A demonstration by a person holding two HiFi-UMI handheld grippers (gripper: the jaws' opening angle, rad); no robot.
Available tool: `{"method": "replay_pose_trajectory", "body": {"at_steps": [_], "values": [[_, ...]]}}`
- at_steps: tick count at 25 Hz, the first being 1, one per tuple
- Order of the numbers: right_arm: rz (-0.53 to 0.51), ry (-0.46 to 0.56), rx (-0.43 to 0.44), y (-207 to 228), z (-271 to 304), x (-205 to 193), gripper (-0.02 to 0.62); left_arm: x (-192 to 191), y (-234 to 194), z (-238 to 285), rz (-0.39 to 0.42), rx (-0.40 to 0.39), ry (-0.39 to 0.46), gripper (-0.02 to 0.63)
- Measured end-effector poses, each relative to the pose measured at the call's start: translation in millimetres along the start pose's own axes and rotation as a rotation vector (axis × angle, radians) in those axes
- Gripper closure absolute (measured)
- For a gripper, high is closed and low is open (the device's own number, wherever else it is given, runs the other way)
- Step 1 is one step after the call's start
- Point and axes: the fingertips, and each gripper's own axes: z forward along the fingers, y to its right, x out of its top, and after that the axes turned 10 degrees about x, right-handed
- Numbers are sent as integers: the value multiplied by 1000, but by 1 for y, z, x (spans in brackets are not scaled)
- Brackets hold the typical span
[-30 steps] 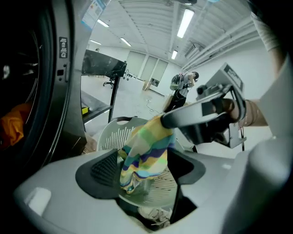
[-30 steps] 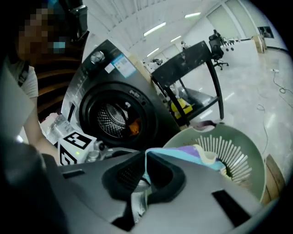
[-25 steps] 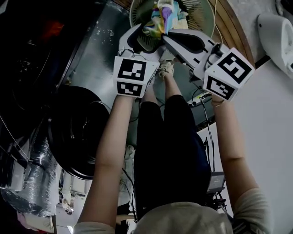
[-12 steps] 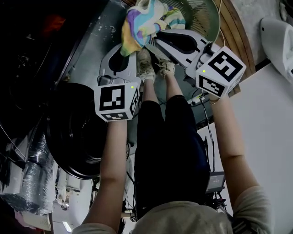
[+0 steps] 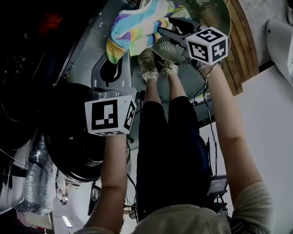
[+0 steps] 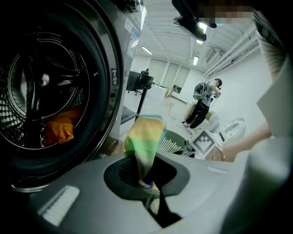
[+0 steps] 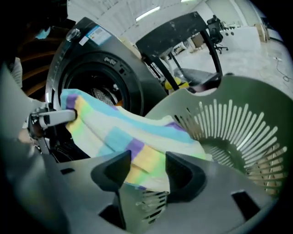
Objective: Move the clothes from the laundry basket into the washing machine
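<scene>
The dark grey front-loading washing machine filled the 9 o'clock side of the head view, its round black door swung open. The round grey-green slotted plastic laundry basket sat at 1 o'clock in that view, beyond the person's shoes. The pastel rainbow-striped cloth hung at 12 o'clock, stretched in the air from the basket's rim toward the machine's front, with one end still over the basket. The left gripper had its jaws pressed together on the cloth's lower corner; in the left gripper view the fabric rose straight out of the pinch. The right gripper, at 1 o'clock, had just been opening its jaws; in the right gripper view they stood spread with the striped cloth lying loosely between them, over the basket. A crumpled orange garment lay inside the drum at 9 o'clock in the left gripper view.
</scene>
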Motion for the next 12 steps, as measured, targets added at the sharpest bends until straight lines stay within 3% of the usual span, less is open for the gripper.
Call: {"method": "replay_pose_trajectory", "body": {"at_steps": [4,7,12], "values": [[28,-70,-46,45,21,-19,348,0,2,-1,-24,0,-1,581],[-86,-169,-77,64,35,-15,328,-1,2,-2,-24,-4,1,581],[-245,-301,-12,60,64,-6,328,-5,0,-2,-25,-19,-6,581]]}}
